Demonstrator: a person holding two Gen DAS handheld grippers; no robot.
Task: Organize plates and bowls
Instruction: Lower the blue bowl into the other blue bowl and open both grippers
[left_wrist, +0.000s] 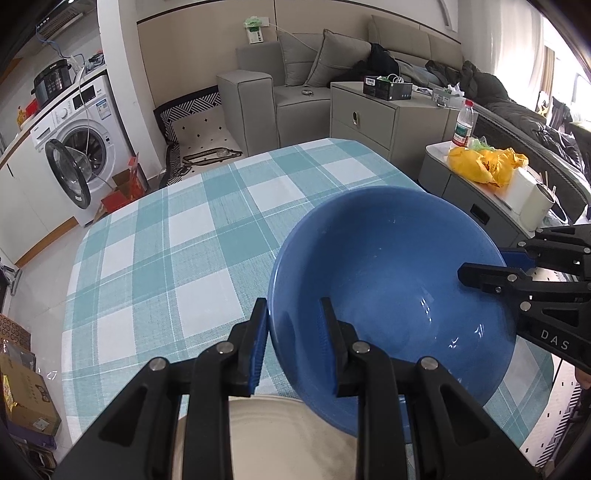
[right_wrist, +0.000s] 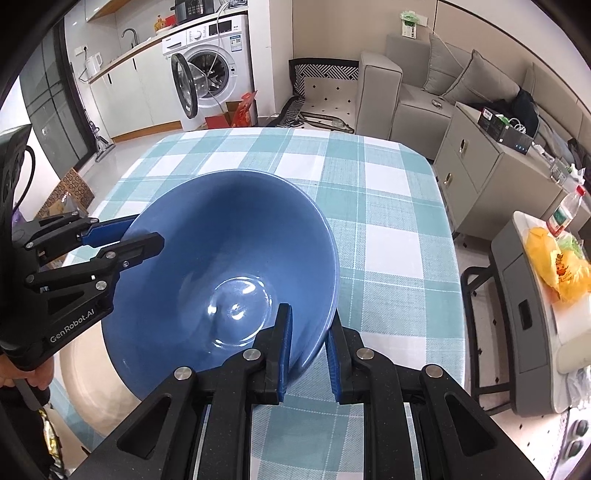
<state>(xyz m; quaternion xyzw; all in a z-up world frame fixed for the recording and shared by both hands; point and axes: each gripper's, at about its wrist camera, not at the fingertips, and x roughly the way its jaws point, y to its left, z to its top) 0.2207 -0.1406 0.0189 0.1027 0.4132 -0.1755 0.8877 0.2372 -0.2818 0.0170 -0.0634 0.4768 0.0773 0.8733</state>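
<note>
A large blue bowl (left_wrist: 388, 280) (right_wrist: 229, 266) hangs over the checked tablecloth, gripped at opposite sides of its rim. My left gripper (left_wrist: 295, 332) is shut on the near-left rim, one finger inside the bowl and one outside. It also shows at the left of the right wrist view (right_wrist: 138, 234). My right gripper (right_wrist: 310, 343) is shut on the other side of the rim the same way, and it enters the left wrist view from the right (left_wrist: 487, 264). A cream plate (left_wrist: 277, 435) (right_wrist: 85, 362) lies partly under the bowl. Whether bowl and plate touch is hidden.
The table (left_wrist: 166, 258) (right_wrist: 388, 221) wears a teal and white checked cloth. A grey side table (right_wrist: 524, 295) with a yellow bag (left_wrist: 484, 166) and a bottle stands to the right. Cardboard boxes (left_wrist: 26, 398) sit on the floor at the left. A hand (right_wrist: 33, 376) holds the left gripper.
</note>
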